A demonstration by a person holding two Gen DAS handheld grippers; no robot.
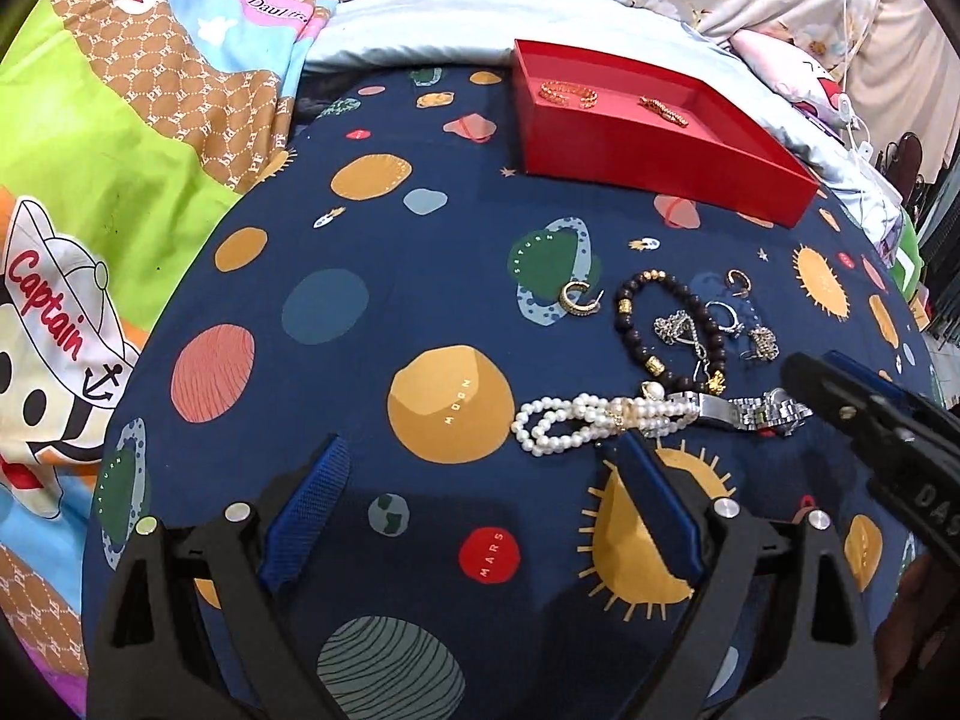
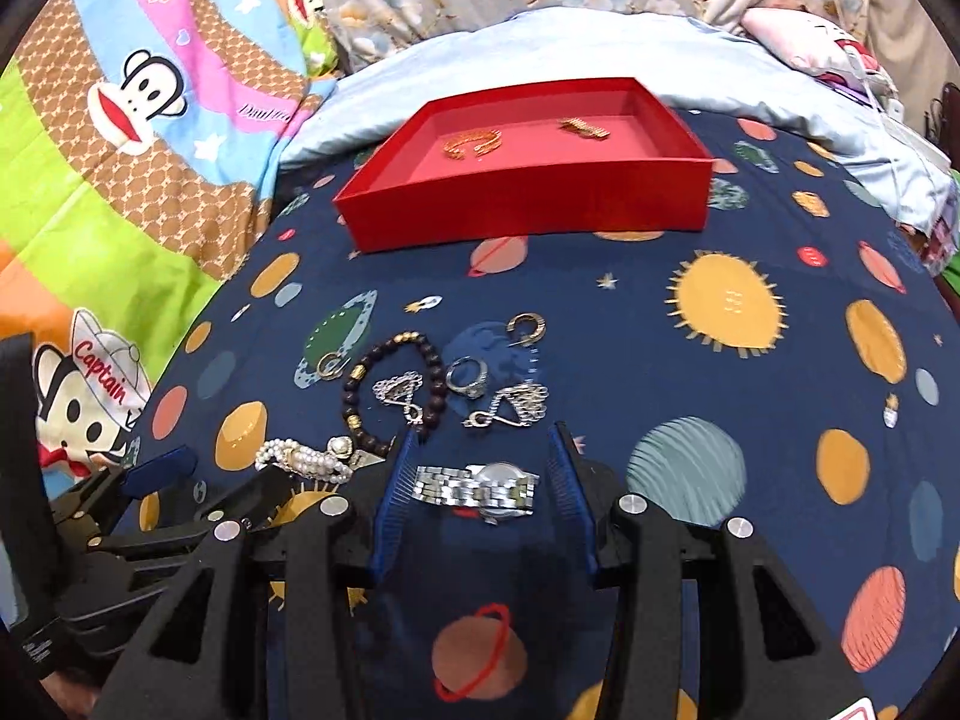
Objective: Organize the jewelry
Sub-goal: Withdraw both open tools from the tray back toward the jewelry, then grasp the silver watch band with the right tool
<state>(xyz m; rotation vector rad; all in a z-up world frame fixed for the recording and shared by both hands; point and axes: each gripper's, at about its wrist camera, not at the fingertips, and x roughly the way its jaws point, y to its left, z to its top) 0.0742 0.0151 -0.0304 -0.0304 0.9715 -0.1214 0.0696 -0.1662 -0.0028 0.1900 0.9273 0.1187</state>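
Trouble seemed likeliest at the silver metal-link wristwatch (image 2: pixel 477 489), which lay flat on the navy planet-print bedsheet (image 2: pixel 690 372) between the spread blue-padded fingers of our right gripper (image 2: pixel 480 501); the jaws stood apart on either side of it, not yet touching. We judged that the slick bracelet links could slide out of a shallow pinch, or that the pads might gather soft sheet along with the watch. Its band reached toward the white pearl bracelet (image 1: pixel 591 420), so a lift could drag that piece too. Our left gripper (image 1: pixel 480 480) hung released and empty, its right finger just beside the pearls. The shallow red cardboard tray (image 2: pixel 528 210) sat well apart at the far edge, holding two small gold pieces whose kind we could not make out. The tangled silver chains (image 2: pixel 513 405) beside the dark wooden bead bracelet (image 2: pixel 393 387) were too knotted to count, and the watch's near edge was partly lost in shadow.
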